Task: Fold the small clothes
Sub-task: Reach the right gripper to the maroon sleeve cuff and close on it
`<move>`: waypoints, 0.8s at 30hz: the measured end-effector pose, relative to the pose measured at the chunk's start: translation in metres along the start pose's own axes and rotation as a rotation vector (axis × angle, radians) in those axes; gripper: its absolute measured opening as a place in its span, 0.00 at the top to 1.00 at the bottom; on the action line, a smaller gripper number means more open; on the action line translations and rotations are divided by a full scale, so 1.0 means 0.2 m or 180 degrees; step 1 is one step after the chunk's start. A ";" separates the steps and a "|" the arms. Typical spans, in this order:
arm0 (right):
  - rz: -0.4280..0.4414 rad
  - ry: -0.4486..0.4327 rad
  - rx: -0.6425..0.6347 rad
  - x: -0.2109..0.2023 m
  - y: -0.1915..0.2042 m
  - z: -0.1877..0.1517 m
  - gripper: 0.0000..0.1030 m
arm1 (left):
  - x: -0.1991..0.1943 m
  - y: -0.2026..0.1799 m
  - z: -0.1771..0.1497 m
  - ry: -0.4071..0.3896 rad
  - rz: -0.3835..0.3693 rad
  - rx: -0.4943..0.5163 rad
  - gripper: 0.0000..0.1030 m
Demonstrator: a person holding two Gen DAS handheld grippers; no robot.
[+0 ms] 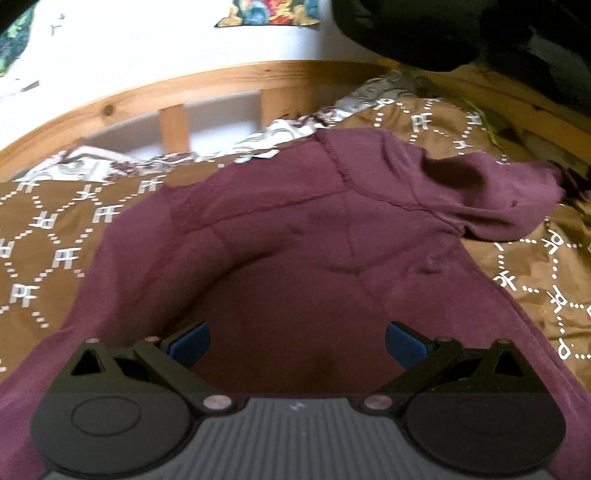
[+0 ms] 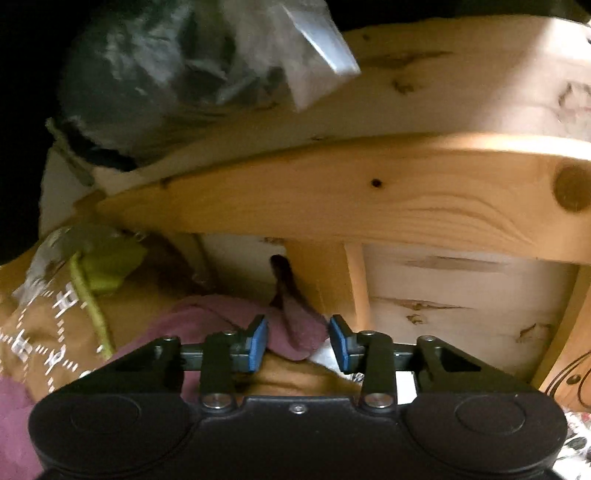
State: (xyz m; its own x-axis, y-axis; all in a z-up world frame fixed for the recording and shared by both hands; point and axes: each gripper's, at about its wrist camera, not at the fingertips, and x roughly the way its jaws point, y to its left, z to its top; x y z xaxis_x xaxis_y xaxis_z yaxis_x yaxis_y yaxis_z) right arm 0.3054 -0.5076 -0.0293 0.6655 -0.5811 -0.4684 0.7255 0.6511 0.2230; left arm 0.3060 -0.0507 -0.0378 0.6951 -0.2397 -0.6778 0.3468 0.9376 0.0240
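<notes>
1. A home bedroom: a pine bed frame (image 1: 184, 86) with upright slats runs along a white wall (image 1: 147, 40).
2. Below that rail, a brown patterned bedspread (image 1: 55, 236) covers the bed.
3. Above the rail, a colourful picture (image 1: 267, 14) hangs on the wall.
4. Against the frame's corner, rumpled floral bedding (image 1: 110, 164).

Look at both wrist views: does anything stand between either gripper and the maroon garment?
Nothing visible does. The left gripper hangs open right over the maroon garment on the brown bedspread. The right gripper has a bunched garment edge between its fingers, gaps showing at both pads.
</notes>
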 end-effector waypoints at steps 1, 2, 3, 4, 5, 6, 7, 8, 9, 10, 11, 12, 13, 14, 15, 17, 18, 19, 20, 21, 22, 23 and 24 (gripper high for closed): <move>-0.0033 -0.0038 -0.0028 0.00 0.01 0.00 0.67 | 0.02 -0.01 -0.01 0.0010 -0.0049 0.0010 0.00; -0.0061 -0.0071 -0.0082 0.01 0.02 -0.01 0.77 | 0.04 -0.03 -0.01 0.0040 -0.0104 0.0041 0.00; -0.0079 -0.0106 -0.0151 0.01 0.04 -0.01 0.85 | 0.05 -0.04 -0.01 0.0052 -0.0125 0.0072 0.00; -0.0084 -0.0141 -0.0203 0.01 0.06 -0.01 0.85 | 0.05 -0.05 -0.02 0.0045 -0.0121 0.0080 0.00; -0.0083 -0.0196 -0.0251 -0.01 0.07 -0.01 0.90 | 0.06 -0.05 -0.03 0.0024 -0.0105 0.0078 0.00; -0.0087 -0.0252 -0.0295 -0.03 0.09 -0.01 0.93 | 0.06 -0.05 -0.03 0.0007 -0.0107 0.0077 0.00; -0.0089 -0.0313 -0.0333 -0.06 0.10 -0.01 0.94 | 0.06 -0.05 -0.04 -0.0013 -0.0118 0.0072 0.00; -0.0062 -0.0361 -0.0359 -0.10 0.11 0.00 0.95 | 0.05 -0.04 -0.04 -0.0025 -0.0133 0.0067 0.00; -0.0011 -0.0414 -0.0387 -0.15 0.12 0.01 0.95 | 0.05 -0.03 -0.05 -0.0037 -0.0148 0.0076 0.00; 0.0042 -0.0452 -0.0423 -0.22 0.11 0.02 0.95 | 0.04 -0.03 -0.05 -0.0057 -0.0162 0.0091 0.00; 0.0113 -0.0485 -0.0462 -0.29 0.11 0.02 0.95 | 0.03 -0.03 -0.06 -0.0078 -0.0168 0.0103 0.00; 0.0183 -0.0532 -0.0523 -0.36 0.12 0.02 0.95 | 0.02 -0.02 -0.07 -0.0098 -0.0174 0.0105 0.00; 0.0227 -0.0573 -0.0593 -0.41 0.15 0.03 0.95 | 0.02 -0.01 -0.07 -0.0111 -0.0182 0.0099 0.00; 0.0264 -0.0631 -0.0658 -0.48 0.16 0.03 0.95 | 0.01 -0.01 -0.08 -0.0131 -0.0189 0.0084 0.00; 0.0292 -0.0666 -0.0693 -0.54 0.16 0.04 0.95 | 0.00 0.00 -0.08 -0.0149 -0.0190 0.0055 0.00; 0.0365 -0.0717 -0.0711 -0.65 0.17 0.06 0.95 | -0.02 0.00 -0.08 -0.0177 -0.0194 -0.0012 0.00; 0.0416 -0.0740 -0.0700 -0.70 0.18 0.08 0.95 | -0.02 0.01 -0.08 -0.0185 -0.0201 -0.0049 0.00; 0.0456 -0.0747 -0.0691 -0.74 0.19 0.09 0.95 | -0.04 0.01 -0.08 -0.0197 -0.0217 -0.0093 0.00; 0.0491 -0.0764 -0.0632 -0.78 0.19 0.11 0.95 | -0.05 0.02 -0.08 -0.0214 -0.0233 -0.0127 0.00; 0.0538 -0.0781 -0.0547 -0.81 0.19 0.12 0.95 | -0.07 0.03 -0.09 -0.0238 -0.0240 -0.0166 0.00; 0.0562 -0.0783 -0.0483 -0.83 0.19 0.14 0.95 | -0.09 0.04 -0.09 -0.0262 -0.0229 -0.0216 0.00; 0.0587 -0.0782 -0.0390 -0.84 0.19 0.17 0.95 | -0.10 0.05 -0.10 -0.0264 -0.0210 -0.0254 0.00; 0.0606 -0.0759 -0.0291 -0.84 0.19 0.19 0.95 | -0.12 0.05 -0.10 -0.0254 -0.0194 -0.0286 0.00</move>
State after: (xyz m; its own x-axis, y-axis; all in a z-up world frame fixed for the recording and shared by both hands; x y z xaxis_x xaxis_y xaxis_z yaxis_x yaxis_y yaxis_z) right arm 0.2264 -0.4036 0.0903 0.8180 -0.5357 -0.2095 0.5724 0.7940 0.2045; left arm 0.2804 -0.0310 -0.0367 0.7236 -0.3128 -0.6152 0.3346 0.9386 -0.0837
